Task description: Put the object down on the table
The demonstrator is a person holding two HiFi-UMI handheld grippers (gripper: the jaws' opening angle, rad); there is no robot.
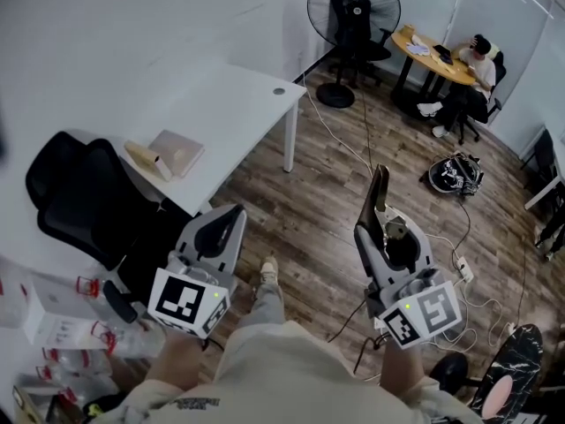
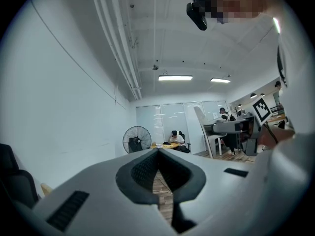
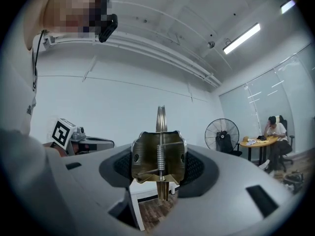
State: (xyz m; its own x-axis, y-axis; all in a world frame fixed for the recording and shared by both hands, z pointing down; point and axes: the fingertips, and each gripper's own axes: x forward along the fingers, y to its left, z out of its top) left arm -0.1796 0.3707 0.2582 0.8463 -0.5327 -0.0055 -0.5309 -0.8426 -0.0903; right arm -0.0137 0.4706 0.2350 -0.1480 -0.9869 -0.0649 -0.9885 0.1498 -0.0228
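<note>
Right gripper (image 1: pixel 378 228) is grasping a brass spring clamp (image 3: pixel 158 156). The pads are pressing on its two ribbed sides, with the coil spring showing down the middle. The clamp's thin handles are running edge-on, up and down through the jaws. From the head view a dark end of it is sticking out past the jaw tips.

The clamp is not on the table (image 1: pixel 238 95). It is hanging over the wood floor (image 1: pixel 327 193), to the right of the table and well apart from it.

Left gripper (image 1: pixel 225 223) is clenched on nothing: the tips are meeting, and only floor is showing through the slit behind them. It is hovering near the table's front corner, beside a black chair (image 1: pixel 79 193).

A tan box (image 1: pixel 177 151) is lying on the table near its front edge. A fan (image 1: pixel 353 7) is standing at the far wall. A person (image 1: pixel 477 60) is sitting at a round desk in the far right corner. Cables (image 1: pixel 459 237) are trailing across the floor on the right.
</note>
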